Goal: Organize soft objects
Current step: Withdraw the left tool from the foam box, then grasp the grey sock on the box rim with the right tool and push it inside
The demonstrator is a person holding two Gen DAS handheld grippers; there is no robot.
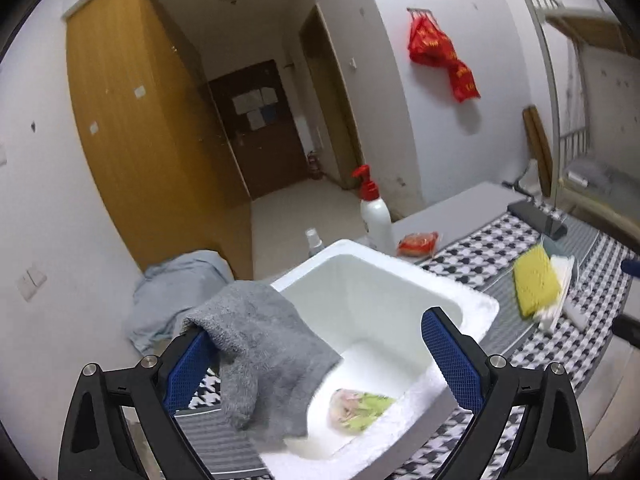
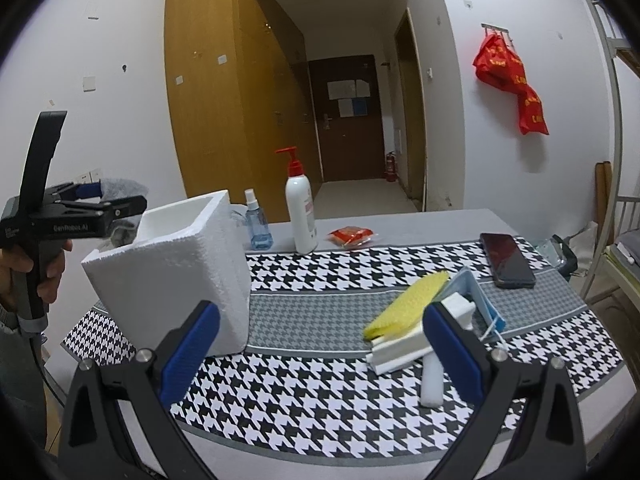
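A grey towel (image 1: 260, 356) hangs off the left finger of my left gripper (image 1: 320, 360), drooping over the near-left corner of the white foam box (image 1: 472, 308). The jaws stand wide apart and open above the box. On the box floor lies a small pink and green soft item (image 1: 360, 404). The yellow sponge (image 1: 534, 280) rests on white foam pieces to the right. In the right wrist view my right gripper (image 2: 320, 356) is open and holds nothing, low over the houndstooth cloth between the box (image 2: 180, 264) and the sponge (image 2: 404, 304). A hand holds the left gripper (image 2: 116, 196) over the box.
A lotion pump bottle (image 2: 302, 216), a blue spray bottle (image 2: 256, 224) and a red packet (image 2: 352, 237) stand behind the box. A phone (image 2: 506, 260) and a pale blue tray (image 2: 480, 296) lie to the right. A blue-grey cloth (image 1: 172, 292) is heaped beyond the table's left end.
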